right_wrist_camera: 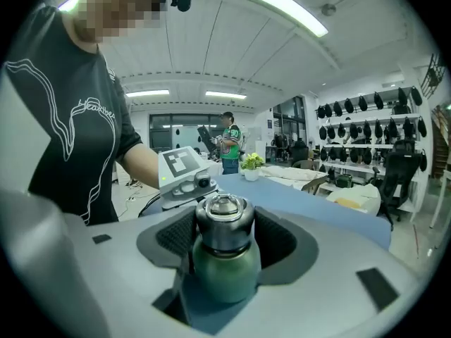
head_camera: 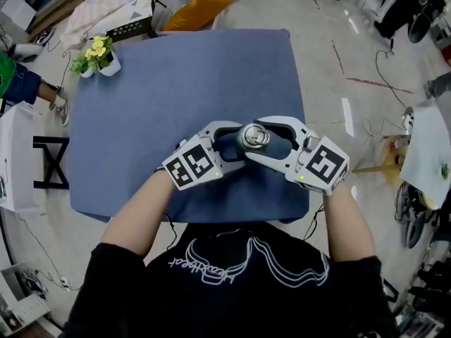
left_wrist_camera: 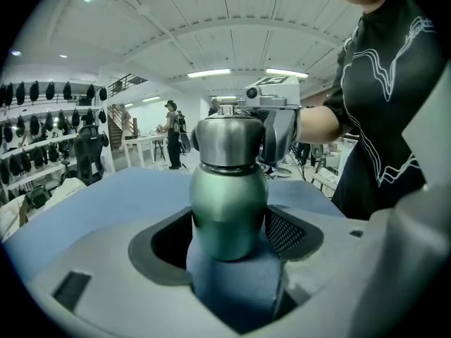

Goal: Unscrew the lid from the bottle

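A green metal bottle (left_wrist_camera: 229, 210) with a silver lid (head_camera: 252, 136) stands upright on the blue table (head_camera: 176, 76), near its front edge. My left gripper (head_camera: 236, 145) comes in from the left and is shut on the bottle's green body (right_wrist_camera: 225, 270), low down. Coming from the right, my right gripper (head_camera: 265, 141) is shut on the silver lid (right_wrist_camera: 223, 222), whose top ring faces up. In the left gripper view the right gripper (left_wrist_camera: 271, 118) shows behind the lid (left_wrist_camera: 229, 141). The left gripper (right_wrist_camera: 184, 174) shows behind the bottle in the right gripper view.
A small white pot of yellow flowers (head_camera: 97, 55) sits at the table's far left corner. The person's torso is against the front edge. Boxes and an orange bag (head_camera: 197, 9) lie on the floor beyond the far edge, and cables to the right.
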Demonstrator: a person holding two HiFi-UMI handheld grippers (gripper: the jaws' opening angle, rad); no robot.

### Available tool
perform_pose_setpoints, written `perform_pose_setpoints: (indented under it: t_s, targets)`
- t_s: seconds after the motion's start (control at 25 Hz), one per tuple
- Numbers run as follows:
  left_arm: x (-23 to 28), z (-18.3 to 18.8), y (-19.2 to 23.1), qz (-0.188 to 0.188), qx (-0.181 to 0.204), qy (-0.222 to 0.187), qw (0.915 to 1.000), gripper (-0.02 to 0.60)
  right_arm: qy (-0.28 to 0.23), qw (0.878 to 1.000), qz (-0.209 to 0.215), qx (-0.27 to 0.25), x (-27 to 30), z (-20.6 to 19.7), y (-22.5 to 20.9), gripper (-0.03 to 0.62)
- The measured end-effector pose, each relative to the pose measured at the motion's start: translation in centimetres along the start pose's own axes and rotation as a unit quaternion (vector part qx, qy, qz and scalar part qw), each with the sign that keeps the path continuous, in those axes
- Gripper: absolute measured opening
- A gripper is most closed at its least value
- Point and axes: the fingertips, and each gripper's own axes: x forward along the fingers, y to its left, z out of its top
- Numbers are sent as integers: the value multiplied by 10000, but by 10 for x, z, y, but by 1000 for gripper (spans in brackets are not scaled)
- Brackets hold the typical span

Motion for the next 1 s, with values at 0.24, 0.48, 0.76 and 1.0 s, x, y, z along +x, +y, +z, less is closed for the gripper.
perform_pose_setpoints:
  t_s: [0.24,0.48,0.76,1.0]
  targets:
    - [0,1,2,-416,236,14,9989,327,46,9980,611,-135,-1,0,0,262]
    - [-1,0,2,-657,341,21,9973,327,157,9943,1019,-251,1,0,1,262]
    - [-1,-1,3,-545,271,53,9981,327,49,9950,981,-203,0,4,-2,264]
    - [-16,2,2,-269,-138,-102,9995,327,-351,9953,899,-15,-11,23,1,264]
